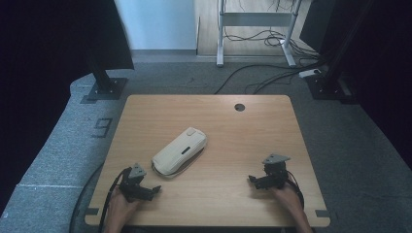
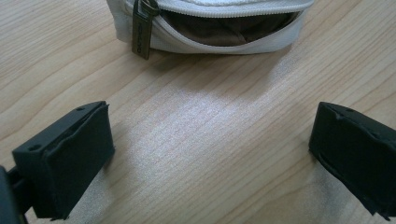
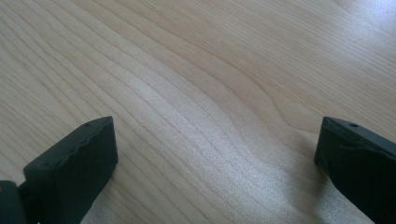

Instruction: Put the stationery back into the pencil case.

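My left gripper (image 2: 210,154) and right gripper (image 3: 215,163) gape over grained wooden desk (image 1: 243,141); soft cream fabric pouch (image 1: 179,151), metal zipper pull (image 2: 142,28), half-unzipped.

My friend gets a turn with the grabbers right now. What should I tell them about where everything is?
Left gripper: jaws wide open, holding nothing, low over the table near its front left, pointing at the pouch.
Right gripper: jaws wide open, holding nothing, near the front right, bare wood ahead of it.
Pouch: a white zip pouch lying slantwise at the middle of the table, just beyond the left gripper. The left gripper view shows its zip partly open, with the metal zip pull hanging at one end.
Done: nothing has been gripped.
Left: probably to close in on the pouch, likely at the zip pull.
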Action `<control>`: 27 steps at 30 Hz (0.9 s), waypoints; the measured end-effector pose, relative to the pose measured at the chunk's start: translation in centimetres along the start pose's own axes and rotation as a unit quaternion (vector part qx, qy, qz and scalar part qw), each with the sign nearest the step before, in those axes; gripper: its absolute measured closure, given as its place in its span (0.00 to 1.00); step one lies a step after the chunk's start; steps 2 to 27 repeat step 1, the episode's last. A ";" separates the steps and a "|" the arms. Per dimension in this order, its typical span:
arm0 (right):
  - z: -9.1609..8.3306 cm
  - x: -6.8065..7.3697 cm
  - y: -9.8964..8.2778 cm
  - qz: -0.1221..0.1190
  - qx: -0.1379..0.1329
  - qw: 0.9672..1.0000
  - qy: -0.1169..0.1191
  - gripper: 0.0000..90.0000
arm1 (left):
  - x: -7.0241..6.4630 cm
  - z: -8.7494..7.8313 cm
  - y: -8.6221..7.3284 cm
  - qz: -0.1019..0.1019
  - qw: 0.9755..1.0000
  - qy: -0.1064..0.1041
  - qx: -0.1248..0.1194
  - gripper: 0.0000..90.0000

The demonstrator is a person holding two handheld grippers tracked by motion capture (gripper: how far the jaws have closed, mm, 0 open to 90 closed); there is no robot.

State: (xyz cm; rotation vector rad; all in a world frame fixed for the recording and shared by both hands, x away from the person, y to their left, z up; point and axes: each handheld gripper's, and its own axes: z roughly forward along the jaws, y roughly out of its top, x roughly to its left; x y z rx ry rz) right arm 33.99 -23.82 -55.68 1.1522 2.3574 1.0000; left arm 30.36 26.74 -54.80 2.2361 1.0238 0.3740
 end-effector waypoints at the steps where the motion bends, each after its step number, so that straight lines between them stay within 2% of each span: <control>1: 0.0 0.0 0.0 0.000 0.000 1.000 0.000 0.00 | 0.0 0.0 0.0 -0.001 1.000 0.001 0.000 0.00; 27: 0.0 0.0 0.0 0.000 0.000 1.000 0.000 0.00 | 0.0 0.0 0.0 -0.001 1.000 0.001 0.000 0.00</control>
